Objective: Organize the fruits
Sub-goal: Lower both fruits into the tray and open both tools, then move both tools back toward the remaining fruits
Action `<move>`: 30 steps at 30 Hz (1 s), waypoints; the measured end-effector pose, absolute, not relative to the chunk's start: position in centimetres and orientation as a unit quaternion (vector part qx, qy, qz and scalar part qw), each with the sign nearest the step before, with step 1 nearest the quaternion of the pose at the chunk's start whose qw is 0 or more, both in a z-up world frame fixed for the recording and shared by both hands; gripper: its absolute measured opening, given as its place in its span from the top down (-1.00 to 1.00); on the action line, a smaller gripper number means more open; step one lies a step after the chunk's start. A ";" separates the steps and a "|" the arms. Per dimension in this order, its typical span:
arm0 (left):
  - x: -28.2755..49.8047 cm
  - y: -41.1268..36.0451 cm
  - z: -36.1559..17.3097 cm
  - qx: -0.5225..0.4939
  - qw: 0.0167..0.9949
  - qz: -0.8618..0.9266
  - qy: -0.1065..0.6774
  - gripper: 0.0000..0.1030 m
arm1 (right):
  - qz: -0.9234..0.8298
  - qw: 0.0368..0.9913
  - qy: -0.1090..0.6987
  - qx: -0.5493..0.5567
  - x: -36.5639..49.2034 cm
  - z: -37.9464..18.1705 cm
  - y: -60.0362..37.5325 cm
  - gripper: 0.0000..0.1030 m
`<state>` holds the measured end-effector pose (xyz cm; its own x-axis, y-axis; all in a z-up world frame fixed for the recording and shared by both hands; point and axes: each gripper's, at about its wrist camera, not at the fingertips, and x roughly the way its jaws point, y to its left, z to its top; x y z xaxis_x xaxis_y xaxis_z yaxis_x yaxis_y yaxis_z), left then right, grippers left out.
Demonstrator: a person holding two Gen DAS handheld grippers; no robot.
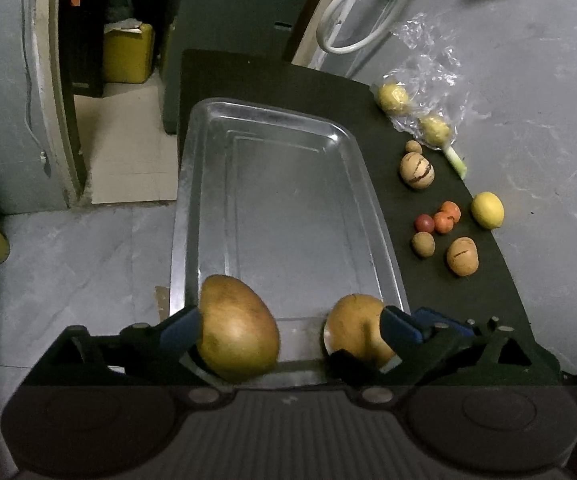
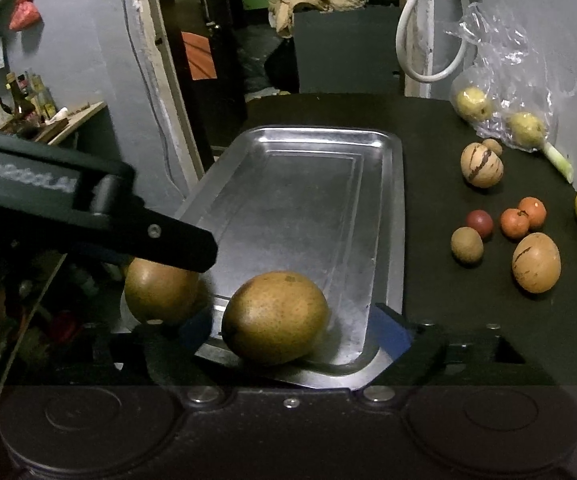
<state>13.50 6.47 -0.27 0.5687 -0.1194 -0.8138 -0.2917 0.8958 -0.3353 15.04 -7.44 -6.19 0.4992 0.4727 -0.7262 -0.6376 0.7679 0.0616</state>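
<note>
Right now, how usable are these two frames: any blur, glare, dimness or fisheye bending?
Left wrist view: dim, the metal tray bows from fisheye, the near brown fruit looks slightly smeared. Right wrist view: equally dim, soft sheen on the tray, dark vignetted corners, the background doorway murky.

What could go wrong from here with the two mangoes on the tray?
The left brownish-yellow oval mango sits at the shallow metal tray's near-left corner, beside the dark table's edge; the open left tool against it could nudge it over the rim.
The open right tool straddles the other mango close beside the left tool; their fingers may collide.
The yellow lemon lies at the table's right edge and might roll off.
</note>
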 end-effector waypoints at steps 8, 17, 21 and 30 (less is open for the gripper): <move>11.7 5.3 0.4 -0.211 0.852 0.065 0.475 -0.98 | 0.343 0.856 0.370 -0.114 14.6 -5.4 -8.9 -0.95; 9.8 3.5 -0.4 -0.205 0.829 0.087 0.512 -0.99 | 0.334 0.857 0.377 -0.110 14.4 -5.0 -12.0 -0.98; 9.9 2.5 -0.4 -0.199 0.825 0.087 0.522 -0.99 | 0.312 0.864 0.382 -0.105 14.6 -5.0 -14.0 -0.98; 11.8 -1.1 -0.5 -0.158 0.821 0.069 0.545 -0.99 | 0.251 0.880 0.393 -0.089 15.6 -5.2 -18.0 -0.99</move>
<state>11.81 -1.14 -0.48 0.3973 -0.0597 -0.9157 -0.2847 0.9406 -0.1849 15.65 -17.96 -5.21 0.5648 0.3709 -0.7372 -0.5116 0.8583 0.0398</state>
